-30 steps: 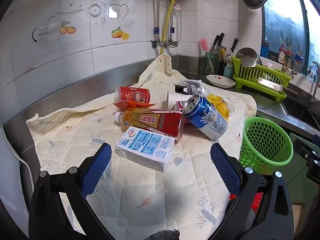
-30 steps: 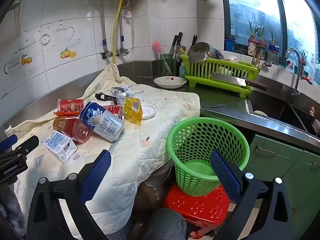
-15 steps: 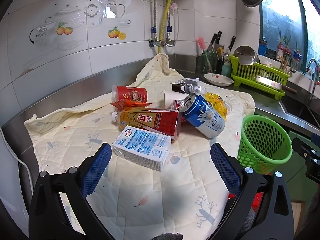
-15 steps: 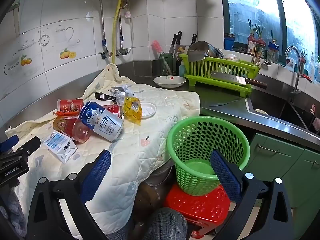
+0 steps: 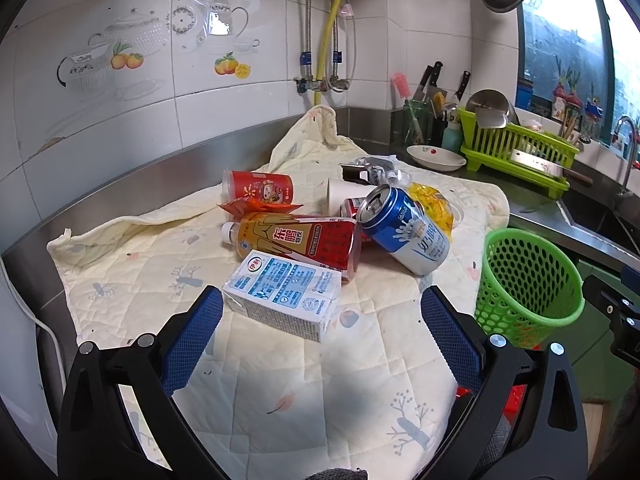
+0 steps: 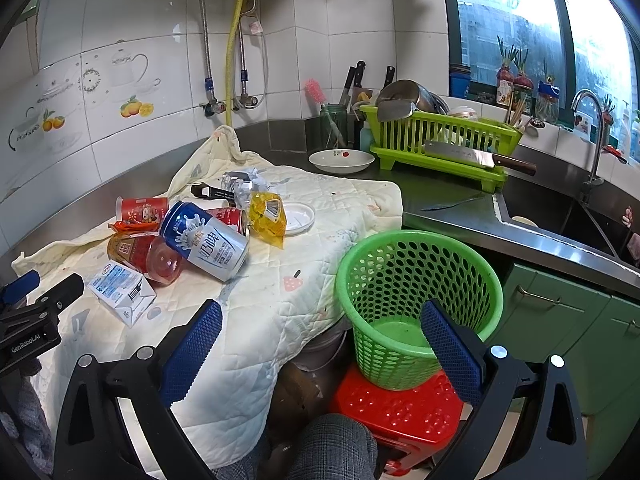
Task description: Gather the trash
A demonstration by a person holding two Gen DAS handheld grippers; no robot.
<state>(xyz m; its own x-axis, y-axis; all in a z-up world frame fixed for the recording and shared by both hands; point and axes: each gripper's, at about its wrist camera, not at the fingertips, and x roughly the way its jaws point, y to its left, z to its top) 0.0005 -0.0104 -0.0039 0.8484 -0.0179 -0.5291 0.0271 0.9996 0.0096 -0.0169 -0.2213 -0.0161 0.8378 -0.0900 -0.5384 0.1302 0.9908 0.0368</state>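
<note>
Your left gripper (image 5: 320,320) has crept closer to the milk carton (image 5: 282,299), a white-and-blue box lying on its side on the desk's quilted cloth (image 5: 168,280), now between its released jaws. Your right gripper (image 6: 320,320), jaws released too, hovers by the green basket (image 6: 416,276).

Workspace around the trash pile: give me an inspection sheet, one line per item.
Surface: cream quilted cloth spread over a steel counter.
Job's things: milk carton, red drink bottle, blue can and yellow wrapper piled on the cloth; green basket empty, on a red stool.
Clutter: white bowl, cleaver across the dish rack.
Grippers: left gripper open, near the carton; right gripper open, empty.
Cables: white cord at far left.
Surroundings: tiled wall, sink, window.
</note>
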